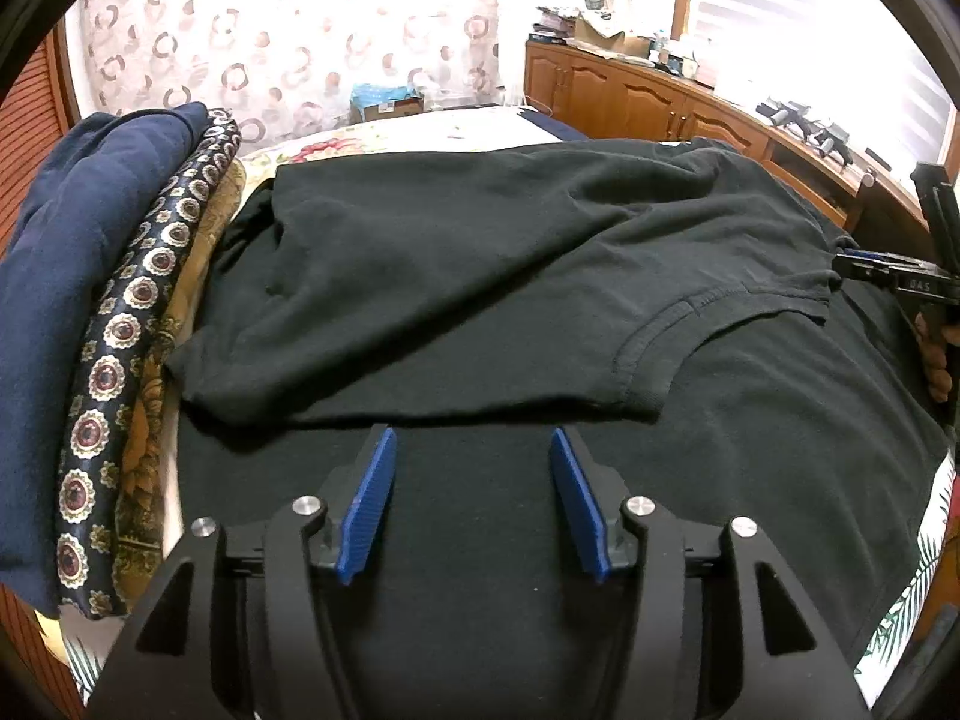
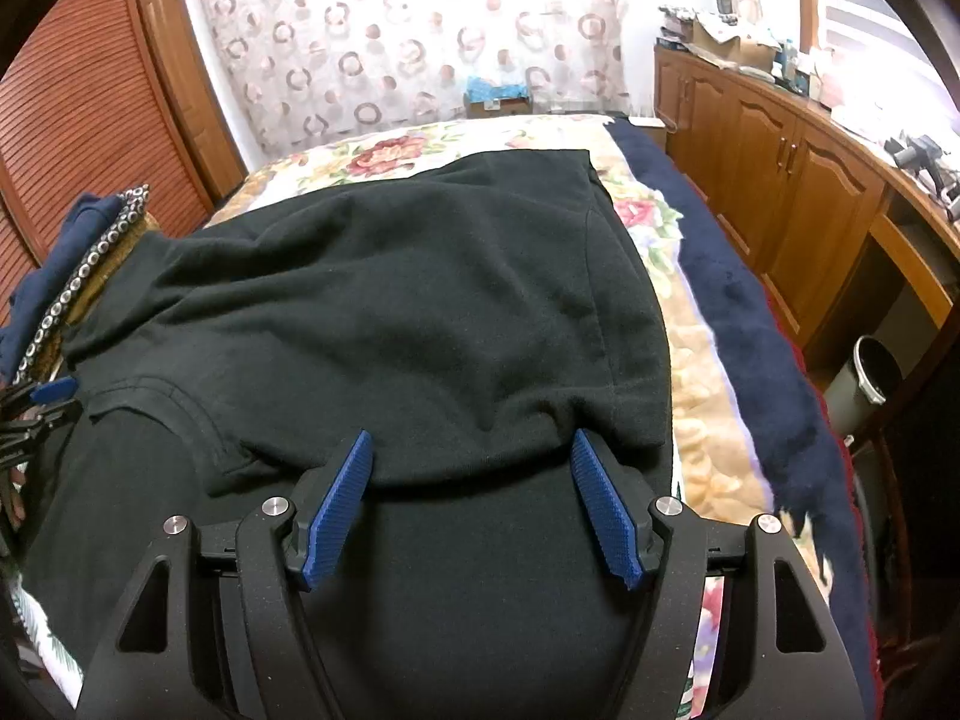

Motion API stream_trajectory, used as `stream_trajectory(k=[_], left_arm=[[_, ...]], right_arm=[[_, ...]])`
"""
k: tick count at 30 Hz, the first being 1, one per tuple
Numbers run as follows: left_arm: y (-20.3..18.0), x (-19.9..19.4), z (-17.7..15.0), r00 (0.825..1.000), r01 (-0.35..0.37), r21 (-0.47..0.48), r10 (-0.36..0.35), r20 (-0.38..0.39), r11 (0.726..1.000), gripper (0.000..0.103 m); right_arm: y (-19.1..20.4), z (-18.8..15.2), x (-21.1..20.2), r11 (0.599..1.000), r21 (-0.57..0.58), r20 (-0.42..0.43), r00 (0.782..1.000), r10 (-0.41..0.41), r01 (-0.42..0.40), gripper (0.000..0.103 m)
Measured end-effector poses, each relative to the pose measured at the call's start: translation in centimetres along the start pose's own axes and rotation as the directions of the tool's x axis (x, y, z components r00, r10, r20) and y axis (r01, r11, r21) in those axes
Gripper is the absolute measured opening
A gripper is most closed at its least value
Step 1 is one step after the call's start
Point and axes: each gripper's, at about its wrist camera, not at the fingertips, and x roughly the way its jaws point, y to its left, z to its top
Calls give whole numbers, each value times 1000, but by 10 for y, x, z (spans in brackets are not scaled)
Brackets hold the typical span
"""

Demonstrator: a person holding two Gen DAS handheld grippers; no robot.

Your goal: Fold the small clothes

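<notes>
Left wrist view: left gripper (image 1: 474,438) jaws wide apart, nothing between them, hovering over the black cotton t-shirt (image 1: 480,276) spread on the floral-print bedspread (image 1: 456,120). Just ahead of the jaw tips lies the folded-over edge w/ ribbed neckband (image 1: 654,348). Looks like mid-fold: one part already laid over the body. Right gripper (image 1: 864,270) shows far right of the jaws, at the shirt's edge. Left of the jaws: stack of folded clothes, navy sweatshirt (image 1: 72,276) on top, patterned medallion fabric (image 1: 120,372) under it, touching the shirt's far-left side; could snag a leftward fold.

Right wrist view: right gripper (image 2: 471,444) jaws also wide, empty, folded layer's edge between the tips. Next move prob. needs both to close on that edge and carry it over. Right of jaws: dark blue fuzzy blanket (image 2: 744,312), wooden cabinets (image 2: 780,144), grey waste bin (image 2: 864,384), well apart.
</notes>
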Motion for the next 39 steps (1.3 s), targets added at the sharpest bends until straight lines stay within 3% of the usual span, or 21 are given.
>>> stream_trajectory(k=[7,15,21,26,32,39], left_arm=[[-7,3,1,999,30,35,-30,-15,999,75],[-11,4,3,1000,23,30,-22,-21,999,82],[-13,5,6,999,6,3,-6,-31,1000,82],[6,-6,9,999,38,-124,-33,37,992,80],[37,-7,12,998,44,-281,-32,44,959,76],[45,10,16,999,-41,-313,49,18,949,74]], right_arm=[[0,1,1,1000,-7,-2,1000,-8,8,71],[0,0,2,1000,-13,-2,1000,-16,16,71],[0,-1,2,1000,-20,-5,1000,-23,23,71],[3,-1,3,999,-27,-7,999,-31,31,71],[2,-2,3,999,-28,-7,999,-33,32,71],[2,-3,2,999,-28,-7,999,-32,32,71]])
